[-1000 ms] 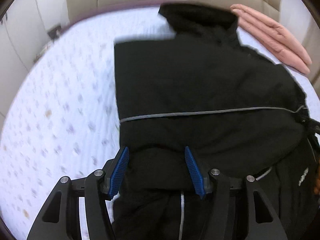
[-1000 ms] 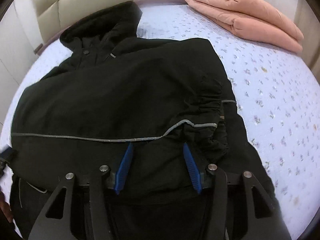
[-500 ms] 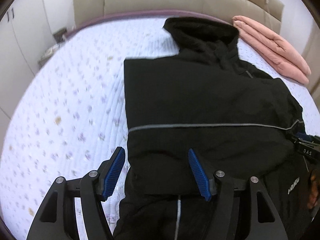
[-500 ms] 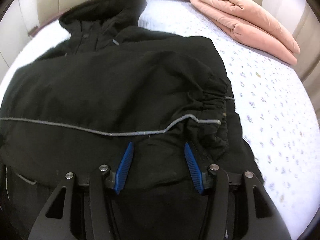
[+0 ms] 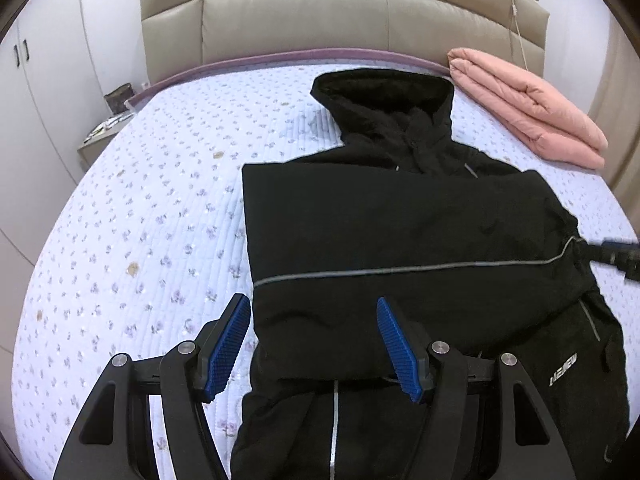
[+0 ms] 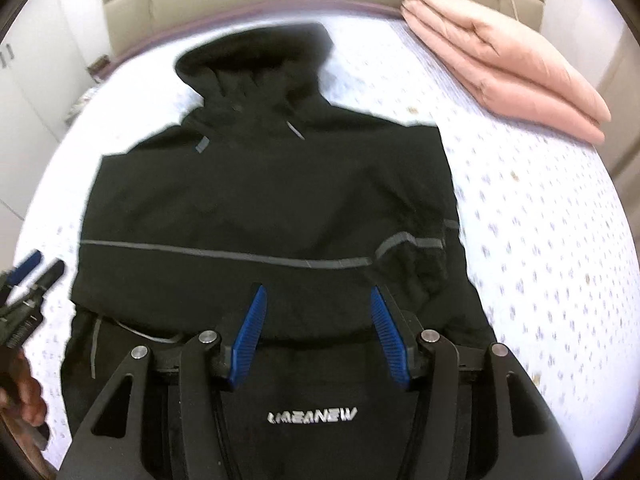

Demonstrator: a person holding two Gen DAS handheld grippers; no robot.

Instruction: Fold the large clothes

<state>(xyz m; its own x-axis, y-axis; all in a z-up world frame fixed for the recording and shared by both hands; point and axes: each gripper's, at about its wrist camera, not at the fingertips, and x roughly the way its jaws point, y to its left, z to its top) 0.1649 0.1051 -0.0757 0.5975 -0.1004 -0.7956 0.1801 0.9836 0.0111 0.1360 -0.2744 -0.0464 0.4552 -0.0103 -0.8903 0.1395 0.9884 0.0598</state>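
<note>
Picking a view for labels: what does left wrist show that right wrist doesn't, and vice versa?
Left wrist only: the bedside shelf and wardrobe handles. Right wrist only: the left gripper seen from outside, open beside the jacket's edge, and the chest logo read head-on. Both: black jacket, pink quilt, bedspread, headboard, and the right gripper open.

1. Jacket: black, thin grey stripe across, white lettering near hem.
2. Bed cover: pale lilac-white quilt, small purple floral print.
3. Folded quilt: salmon pink.
4. Headboard: beige, panelled.
5. Left gripper and right gripper: black frames, blue ribbed pads.
</note>
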